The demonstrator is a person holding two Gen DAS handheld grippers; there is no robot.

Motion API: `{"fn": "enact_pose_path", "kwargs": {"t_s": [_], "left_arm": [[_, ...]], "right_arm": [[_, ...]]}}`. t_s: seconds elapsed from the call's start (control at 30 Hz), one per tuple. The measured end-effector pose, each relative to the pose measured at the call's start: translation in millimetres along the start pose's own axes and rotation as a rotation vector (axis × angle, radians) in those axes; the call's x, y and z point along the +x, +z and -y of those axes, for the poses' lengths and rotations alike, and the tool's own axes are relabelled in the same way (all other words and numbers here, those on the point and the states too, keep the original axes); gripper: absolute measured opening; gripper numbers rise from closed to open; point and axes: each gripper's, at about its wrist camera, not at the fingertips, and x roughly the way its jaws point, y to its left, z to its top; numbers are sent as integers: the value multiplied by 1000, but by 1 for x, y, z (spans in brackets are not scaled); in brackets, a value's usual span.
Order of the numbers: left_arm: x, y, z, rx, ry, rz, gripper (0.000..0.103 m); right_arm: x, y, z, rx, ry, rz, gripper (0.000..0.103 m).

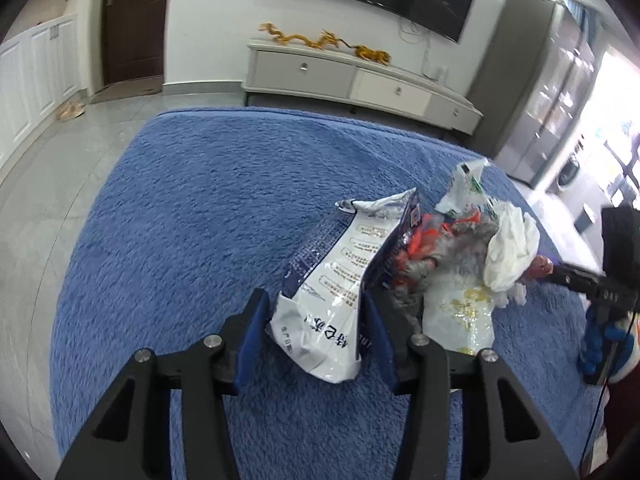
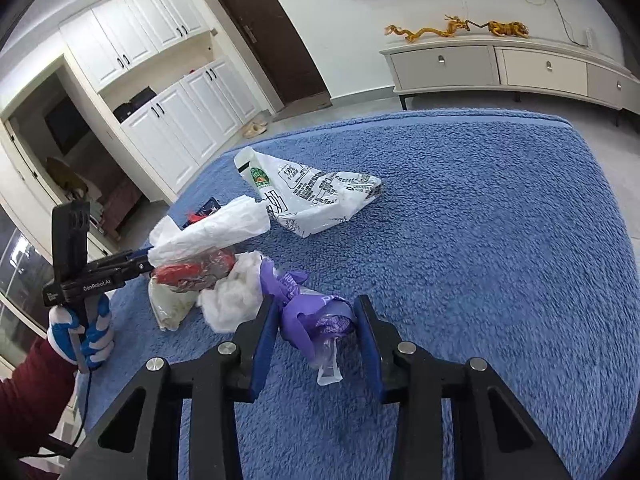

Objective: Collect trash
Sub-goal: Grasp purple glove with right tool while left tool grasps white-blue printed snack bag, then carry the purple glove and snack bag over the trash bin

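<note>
Trash lies in a heap on a blue fuzzy cloth (image 1: pixel 180 208). In the left wrist view my left gripper (image 1: pixel 314 320) is open around the lower end of a white and blue printed foil pouch (image 1: pixel 340 280). Behind it lie a red wrapper (image 1: pixel 424 240), a crumpled white tissue (image 1: pixel 512 244) and a white plastic bag (image 1: pixel 468 188). In the right wrist view my right gripper (image 2: pixel 316 320) is open around a purple plastic wrapper (image 2: pixel 308 312). The white printed plastic bag (image 2: pixel 316 196) lies farther back. The other gripper (image 2: pixel 120 268) reaches in from the left.
A low white TV cabinet (image 1: pixel 360 76) with golden dragon figures (image 1: pixel 320 40) stands beyond the cloth, under a wall TV. A brown door (image 2: pixel 272 40) and white cupboards (image 2: pixel 168 92) are to the left. The right gripper's body (image 1: pixel 600 280) sits at the cloth's right edge.
</note>
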Motion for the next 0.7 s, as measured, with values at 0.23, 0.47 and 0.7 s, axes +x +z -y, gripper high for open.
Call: {"fn": "enact_pose_path", "kwargs": {"t_s": [0.23, 0.47, 0.7], "left_arm": [[-37, -5, -12, -99, 33, 61, 44], [-80, 0, -4, -136, 17, 135, 44], [-111, 5, 18, -168, -65, 183, 44]], "right_arm": [[-35, -15, 1, 26, -14, 56, 36], [-62, -16, -10, 37, 0, 123, 36], [-87, -19, -22, 38, 9, 175, 36]]}}
